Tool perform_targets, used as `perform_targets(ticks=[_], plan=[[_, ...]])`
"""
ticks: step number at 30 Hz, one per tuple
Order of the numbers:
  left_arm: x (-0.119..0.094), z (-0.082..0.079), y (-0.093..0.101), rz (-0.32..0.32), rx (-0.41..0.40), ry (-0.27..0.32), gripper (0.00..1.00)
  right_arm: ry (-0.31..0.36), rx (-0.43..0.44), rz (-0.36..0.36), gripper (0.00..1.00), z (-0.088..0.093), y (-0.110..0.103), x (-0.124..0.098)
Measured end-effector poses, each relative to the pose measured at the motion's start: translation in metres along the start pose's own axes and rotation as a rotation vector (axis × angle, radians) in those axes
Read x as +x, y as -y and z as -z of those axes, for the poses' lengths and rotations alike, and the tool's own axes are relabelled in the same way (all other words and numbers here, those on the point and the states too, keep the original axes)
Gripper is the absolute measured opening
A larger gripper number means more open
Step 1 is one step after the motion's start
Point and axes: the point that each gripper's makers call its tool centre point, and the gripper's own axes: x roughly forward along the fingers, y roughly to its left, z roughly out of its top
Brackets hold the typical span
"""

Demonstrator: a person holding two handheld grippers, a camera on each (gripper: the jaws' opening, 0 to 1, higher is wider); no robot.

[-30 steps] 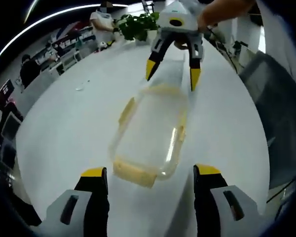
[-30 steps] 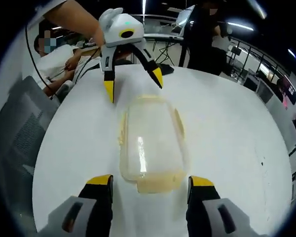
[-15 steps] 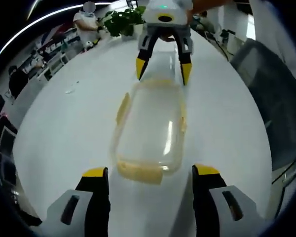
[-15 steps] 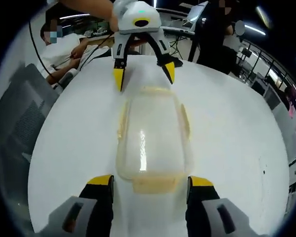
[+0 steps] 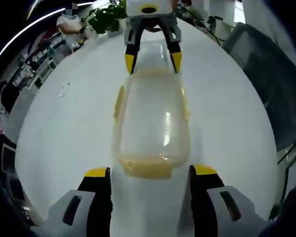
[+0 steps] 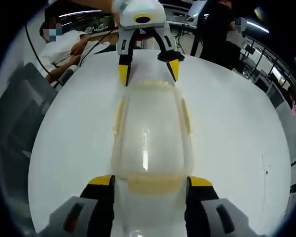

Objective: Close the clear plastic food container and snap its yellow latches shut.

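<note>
Both my grippers have closed in on the container (image 5: 152,123) since a second ago. It lies lid-on on the white table (image 5: 64,128); my left gripper (image 5: 149,174) and right gripper (image 6: 149,180) face each other at its ends, jaws spread around its yellow end latches (image 6: 153,183).

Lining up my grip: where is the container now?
The container lies on the white table, between the left gripper and right gripper.

Bench (image 5: 227,123) bare both sides of container (image 5: 153,123); each end blocked by open tool: left tool (image 5: 149,174), right tool (image 6: 149,181).
</note>
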Motion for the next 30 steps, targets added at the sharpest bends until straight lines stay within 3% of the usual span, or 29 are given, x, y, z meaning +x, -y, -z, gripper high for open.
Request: perform_targets(ticks=[7, 12, 14, 19, 22, 30], plan=[[0.0024, -0.0015, 0.0008, 0.035, 0.047, -0.009, 0.62, -0.015, 0.009, -0.02, 0.56, 0.0013, 0.0003, 0.0022], [0.0036, -0.0043, 0.0004, 0.04, 0.084, -0.01, 0.5, -0.015, -0.006, -0.037, 0.52, 0.0008, -0.0035, 0.0022], [0.0031, -0.0044, 0.0015, 0.045, 0.084, -0.013, 0.51, -0.016, 0.0, -0.037, 0.52, 0.0009, -0.0037, 0.002], [0.0032, -0.0015, 0.0053, 0.07, 0.049, -0.016, 0.44, -0.021, 0.01, -0.029, 0.46, 0.0012, -0.0008, 0.001], [0.0023, -0.0009, 0.0058, 0.072, 0.033, -0.018, 0.4, -0.033, -0.002, -0.03, 0.38, 0.0025, -0.0002, -0.0005], [0.0024, 0.0002, 0.0029, 0.064, -0.004, -0.021, 0.37, -0.038, -0.003, -0.032, 0.37, 0.0028, 0.0001, 0.0009]])
